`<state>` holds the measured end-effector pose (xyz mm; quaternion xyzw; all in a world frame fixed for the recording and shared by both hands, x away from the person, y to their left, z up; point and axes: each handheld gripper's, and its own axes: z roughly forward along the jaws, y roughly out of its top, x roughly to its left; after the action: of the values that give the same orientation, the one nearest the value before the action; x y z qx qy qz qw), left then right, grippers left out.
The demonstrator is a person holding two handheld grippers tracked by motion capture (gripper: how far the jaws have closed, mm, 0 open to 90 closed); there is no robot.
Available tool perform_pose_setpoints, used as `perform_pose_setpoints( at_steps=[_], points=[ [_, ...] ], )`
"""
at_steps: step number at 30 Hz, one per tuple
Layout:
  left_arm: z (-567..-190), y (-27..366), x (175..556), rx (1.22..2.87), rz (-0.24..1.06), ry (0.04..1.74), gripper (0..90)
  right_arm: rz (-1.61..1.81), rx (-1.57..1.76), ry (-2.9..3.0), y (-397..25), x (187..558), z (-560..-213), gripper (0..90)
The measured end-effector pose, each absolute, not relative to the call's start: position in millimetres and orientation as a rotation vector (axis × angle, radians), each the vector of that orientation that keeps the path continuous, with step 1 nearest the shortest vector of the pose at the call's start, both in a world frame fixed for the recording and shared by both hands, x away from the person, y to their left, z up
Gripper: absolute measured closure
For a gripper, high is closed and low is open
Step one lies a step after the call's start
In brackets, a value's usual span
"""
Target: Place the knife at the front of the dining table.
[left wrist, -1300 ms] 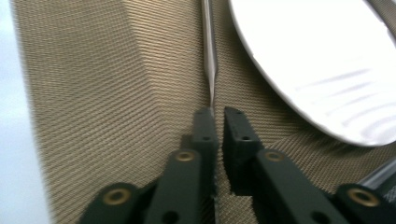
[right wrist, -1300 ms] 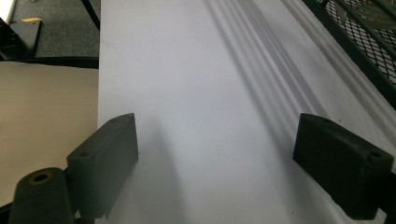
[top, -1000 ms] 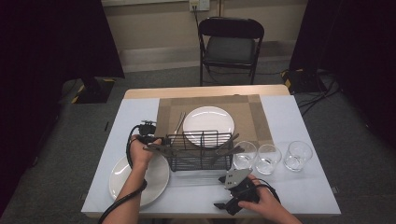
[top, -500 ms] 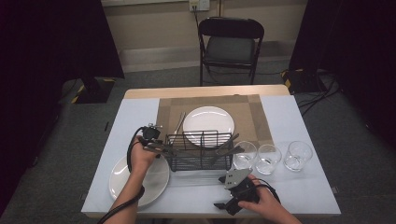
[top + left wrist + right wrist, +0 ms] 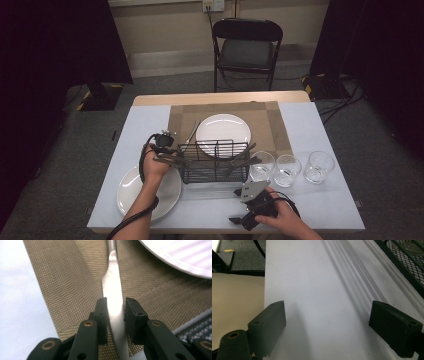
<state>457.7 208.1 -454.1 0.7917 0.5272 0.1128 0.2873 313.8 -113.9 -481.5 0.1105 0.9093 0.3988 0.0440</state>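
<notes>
A silver knife (image 5: 113, 292) lies on the woven tan placemat (image 5: 75, 277), left of a white plate (image 5: 180, 255). My left gripper (image 5: 116, 306) is shut on the knife's blade, one black pad on each side. From above, the left gripper (image 5: 176, 148) sits at the placemat's (image 5: 270, 125) near left corner, beside the wire rack (image 5: 215, 165), with the knife (image 5: 193, 131) running away from it. My right gripper (image 5: 241, 220) rests near the table's front edge, and its jaws (image 5: 327, 312) stand wide open over bare white tablecloth with nothing between them.
The black rack holds several utensils that lean out to the right. A second white plate (image 5: 170, 192) lies front left, partly under my left forearm. Three clear glasses (image 5: 287, 170) stand in a row right of the rack. A folding chair (image 5: 247, 47) is beyond the table.
My left hand has edged slightly to the right, toward the knife. The right hand and its gripper have stayed put.
</notes>
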Motion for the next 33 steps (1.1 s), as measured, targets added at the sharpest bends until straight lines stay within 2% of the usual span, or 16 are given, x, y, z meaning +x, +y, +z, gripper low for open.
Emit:
perform_pose_setpoints(
  at_steps=[6,7,10,11,15,16,17,19,20,21,26,29,33],
  points=[
    [-454,213,467,2.076,0.277,1.443,72.9,1.219,0.340,2.779,-114,314,-481,12.9],
    [-455,214,468,2.078,0.312,1.439,72.9,1.220,0.341,2.780,-114,314,-481,12.9],
    [-455,219,473,2.051,0.269,1.464,73.0,1.221,0.340,2.781,-114,314,-481,12.9],
    [-455,219,474,2.062,0.307,1.458,73.1,1.220,0.340,2.780,-114,314,-481,12.9],
    [-453,226,477,2.065,0.312,1.454,73.2,1.221,0.340,2.782,-114,314,-481,12.9],
    [-450,229,477,2.039,0.326,1.445,85.0,1.220,0.338,2.782,-114,314,-481,12.9],
    [-448,232,477,2.047,0.340,1.445,90.0,1.221,0.341,2.782,-114,314,-481,12.9],
    [-448,236,478,2.074,0.300,1.407,90.0,1.220,0.338,2.782,-114,314,-481,12.9],
    [-449,236,478,2.071,0.302,1.407,86.6,1.221,0.339,2.782,-114,314,-481,12.9],
    [-450,237,478,2.070,0.295,1.402,78.6,1.221,0.339,2.782,-114,314,-481,12.8],
    [-455,231,476,2.082,0.296,1.358,52.6,1.220,0.338,2.782,-114,314,-481,12.8],
    [-458,226,473,2.109,0.324,1.325,47.7,1.220,0.339,2.783,-114,314,-481,12.8],
    [-458,225,472,2.150,0.368,1.313,48.1,1.219,0.340,2.781,-114,314,-481,12.8]
  ],
)
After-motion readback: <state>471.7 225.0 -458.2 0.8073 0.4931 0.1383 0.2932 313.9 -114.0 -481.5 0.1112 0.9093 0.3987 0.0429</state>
